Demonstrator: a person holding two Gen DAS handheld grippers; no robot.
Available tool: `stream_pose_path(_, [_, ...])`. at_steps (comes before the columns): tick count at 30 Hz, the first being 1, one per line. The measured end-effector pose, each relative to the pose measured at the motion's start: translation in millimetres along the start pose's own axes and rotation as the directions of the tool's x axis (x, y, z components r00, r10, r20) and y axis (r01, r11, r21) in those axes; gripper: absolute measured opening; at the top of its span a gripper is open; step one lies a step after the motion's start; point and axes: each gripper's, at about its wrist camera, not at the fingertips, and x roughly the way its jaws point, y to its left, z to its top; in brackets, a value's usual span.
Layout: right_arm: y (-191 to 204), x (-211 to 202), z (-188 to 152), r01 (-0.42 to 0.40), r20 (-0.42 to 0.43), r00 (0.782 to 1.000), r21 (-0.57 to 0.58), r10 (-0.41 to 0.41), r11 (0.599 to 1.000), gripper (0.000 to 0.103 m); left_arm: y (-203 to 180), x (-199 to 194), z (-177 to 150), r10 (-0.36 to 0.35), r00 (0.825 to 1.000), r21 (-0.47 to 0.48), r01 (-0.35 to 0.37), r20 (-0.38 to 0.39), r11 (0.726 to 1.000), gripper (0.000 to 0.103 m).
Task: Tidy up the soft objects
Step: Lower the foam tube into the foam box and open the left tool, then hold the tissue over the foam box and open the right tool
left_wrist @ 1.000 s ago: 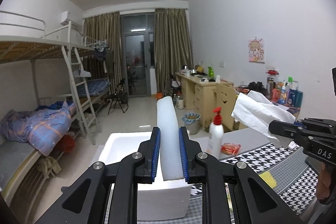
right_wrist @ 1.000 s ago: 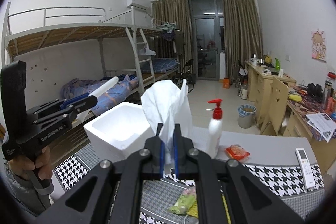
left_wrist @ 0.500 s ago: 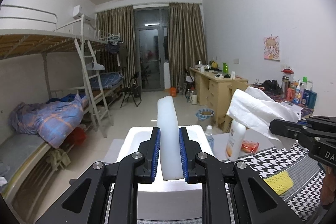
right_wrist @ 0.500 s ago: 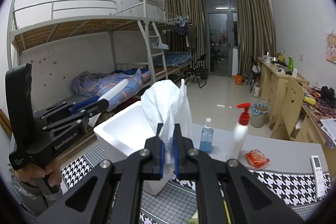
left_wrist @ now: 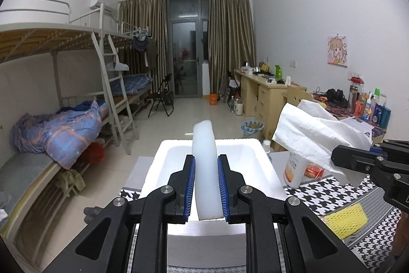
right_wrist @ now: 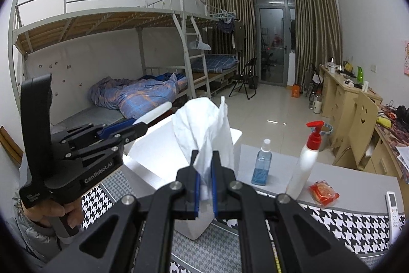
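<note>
The left tongs are clamped on a white foam strip that stands upright between the blue pads, directly above the open white foam box on the tabletop. The right tongs pinch a crumpled white tissue, which rises from them beside the box. Beyond the right tongs stand a small blue spray bottle and a white pump bottle; a yellow sponge lies to the right of the left tongs.
</note>
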Motion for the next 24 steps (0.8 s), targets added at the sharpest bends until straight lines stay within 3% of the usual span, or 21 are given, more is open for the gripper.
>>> stream_pose_path(6, [6.3, 9.8, 3.4, 0.009, -0.019, 1.000, -0.015, -0.009, 1.000, 0.010, 4.1, 14.5, -2.5, -0.018, 0.999, 0.008, 0.018, -0.037, 1.000, 0.020])
stream_pose_path(10, [9.0, 11.7, 2.2, 0.012, -0.024, 1.000, -0.024, -0.013, 1.000, 0.010, 10.1, 19.3, -4.9, -0.018, 0.999, 0.009, 0.018, -0.051, 1.000, 0.026])
stream_pose_path(12, [8.7, 12.5, 4.5, 0.013, -0.022, 1.000, -0.022, -0.014, 1.000, 0.010, 14.3, 18.7, -5.3, -0.015, 0.999, 0.000, 0.015, -0.052, 1.000, 0.049])
stream_pose_path(13, [9.8, 13.8, 4.6, 0.011, -0.023, 1.000, -0.022, -0.012, 1.000, 0.010, 18.2, 17.3, -5.8, -0.012, 0.999, -0.017, 0.012, -0.046, 1.000, 0.070])
stream_pose_path(14, [10.0, 16.0, 5.1, 0.010, -0.025, 1.000, -0.021, -0.010, 1.000, 0.010, 20.5, 15.8, -5.7, -0.007, 0.999, -0.026, 0.006, -0.037, 1.000, 0.081])
stream_pose_path(18, [11.5, 21.6, 6.7, 0.007, -0.034, 0.999, -0.017, -0.007, 1.000, 0.010, 25.3, 9.2, -4.0, 0.013, 1.000, -0.041, -0.013, -0.014, 0.999, 0.086])
stream_pose_path(20, [12.9, 23.0, 7.4, -0.001, -0.033, 0.999, -0.021, 0.000, 1.000, 0.010, 27.4, 7.1, -3.4, 0.023, 1.000, -0.043, -0.024, -0.005, 0.999, 0.096])
stream_pose_path(24, [14.5, 23.2, 7.8, -0.011, -0.034, 0.999, -0.017, 0.011, 1.000, 0.010, 27.8, 1.7, -4.5, 0.027, 1.000, -0.055, -0.026, 0.008, 0.998, 0.099])
